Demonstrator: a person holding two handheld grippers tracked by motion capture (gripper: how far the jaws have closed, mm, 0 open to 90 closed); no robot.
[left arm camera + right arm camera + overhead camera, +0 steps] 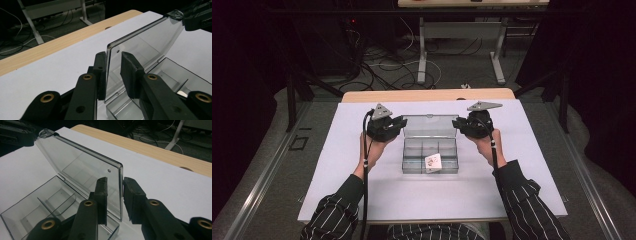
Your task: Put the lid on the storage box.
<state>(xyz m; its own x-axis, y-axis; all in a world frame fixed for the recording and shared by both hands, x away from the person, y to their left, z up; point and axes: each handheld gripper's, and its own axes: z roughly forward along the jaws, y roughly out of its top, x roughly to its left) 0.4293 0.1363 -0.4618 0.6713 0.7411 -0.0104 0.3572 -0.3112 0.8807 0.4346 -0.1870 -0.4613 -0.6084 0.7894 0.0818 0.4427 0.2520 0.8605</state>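
A white sheet (362, 165) is spread over a wooden table (427, 95) in a dark room, with cables and desk legs seen on the floor beyond. At its middle a clear plastic box (430, 156) is set, its lid (428, 126) raised upright, with bare sheet left all around. The lid's side edges are straddled by the left gripper (112, 72) and the right gripper (115, 195); the left one's jaws seem pressed on it, the right one's slightly spread.
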